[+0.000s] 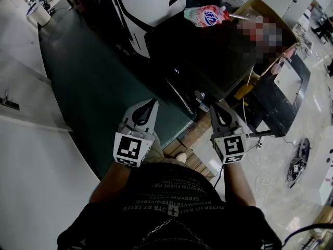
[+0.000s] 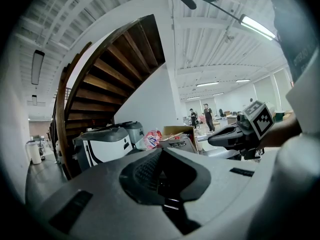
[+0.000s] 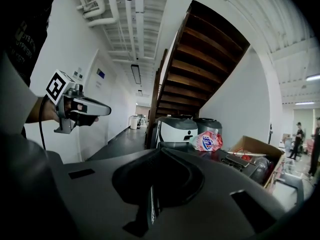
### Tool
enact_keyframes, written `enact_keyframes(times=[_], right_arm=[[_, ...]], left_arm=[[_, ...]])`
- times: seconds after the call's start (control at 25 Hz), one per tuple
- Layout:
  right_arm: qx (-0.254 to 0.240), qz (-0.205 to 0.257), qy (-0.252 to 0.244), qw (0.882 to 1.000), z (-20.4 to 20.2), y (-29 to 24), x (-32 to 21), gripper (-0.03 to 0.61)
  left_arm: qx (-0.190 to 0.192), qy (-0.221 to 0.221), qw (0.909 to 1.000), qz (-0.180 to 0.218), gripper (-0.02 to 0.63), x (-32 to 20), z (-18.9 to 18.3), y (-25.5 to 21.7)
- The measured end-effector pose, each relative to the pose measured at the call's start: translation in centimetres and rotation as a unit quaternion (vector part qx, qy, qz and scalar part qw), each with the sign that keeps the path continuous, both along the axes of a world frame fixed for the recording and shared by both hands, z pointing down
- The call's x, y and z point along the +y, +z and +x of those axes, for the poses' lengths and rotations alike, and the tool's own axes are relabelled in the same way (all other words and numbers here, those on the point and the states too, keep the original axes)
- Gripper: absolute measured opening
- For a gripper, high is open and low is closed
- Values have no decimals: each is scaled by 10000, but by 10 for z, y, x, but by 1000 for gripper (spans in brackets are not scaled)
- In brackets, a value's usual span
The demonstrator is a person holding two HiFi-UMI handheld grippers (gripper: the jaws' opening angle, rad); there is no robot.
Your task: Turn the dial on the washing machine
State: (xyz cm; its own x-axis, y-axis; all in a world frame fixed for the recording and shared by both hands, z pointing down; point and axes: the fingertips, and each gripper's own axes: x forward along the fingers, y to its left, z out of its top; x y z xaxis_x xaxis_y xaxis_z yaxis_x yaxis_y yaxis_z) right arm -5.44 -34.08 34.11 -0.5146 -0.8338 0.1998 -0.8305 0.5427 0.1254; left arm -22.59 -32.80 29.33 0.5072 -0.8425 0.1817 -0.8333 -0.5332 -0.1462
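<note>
Open green floor (image 1: 88,87) beside counter edge (image 1: 181,97); left tongs (image 1: 151,105), right tongs (image 1: 216,111) clenched, empty

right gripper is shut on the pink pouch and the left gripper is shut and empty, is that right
Not quite. The right gripper is shut but empty: the right gripper view shows its jaws together on nothing, while the pink pouch lies apart on the dark machine by the cardboard box. The left gripper is shut and empty.
</note>
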Motion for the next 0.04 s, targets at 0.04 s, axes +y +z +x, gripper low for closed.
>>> enact_keyframes(times=[0.04], right_arm=[[40, 19, -25, 10000, -1, -1, 0, -3]], left_arm=[[2, -1, 10000, 5, 5, 1, 1, -1]])
